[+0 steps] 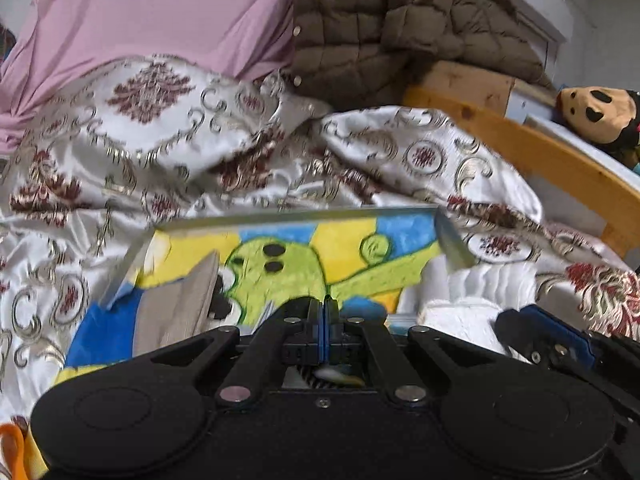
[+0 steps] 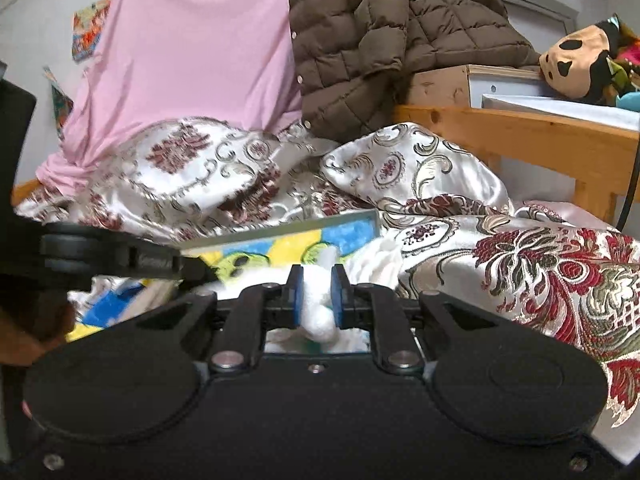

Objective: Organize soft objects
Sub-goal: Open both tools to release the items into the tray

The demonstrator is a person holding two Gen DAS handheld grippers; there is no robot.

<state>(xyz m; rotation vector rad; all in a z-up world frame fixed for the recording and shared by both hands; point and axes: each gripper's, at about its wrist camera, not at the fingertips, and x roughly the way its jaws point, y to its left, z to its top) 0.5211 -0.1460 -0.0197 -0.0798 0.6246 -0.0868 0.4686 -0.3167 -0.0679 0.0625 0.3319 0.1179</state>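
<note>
While the left tongs sit pressed together, the right tongs pinch white fluffy cloth.

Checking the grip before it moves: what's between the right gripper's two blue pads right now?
A bunched fold of white fluffy cloth sits pinched between the right gripper pads, seen in the right wrist view.

Left tool shut above cartoon-print cloth on patterned bedspread.
</note>
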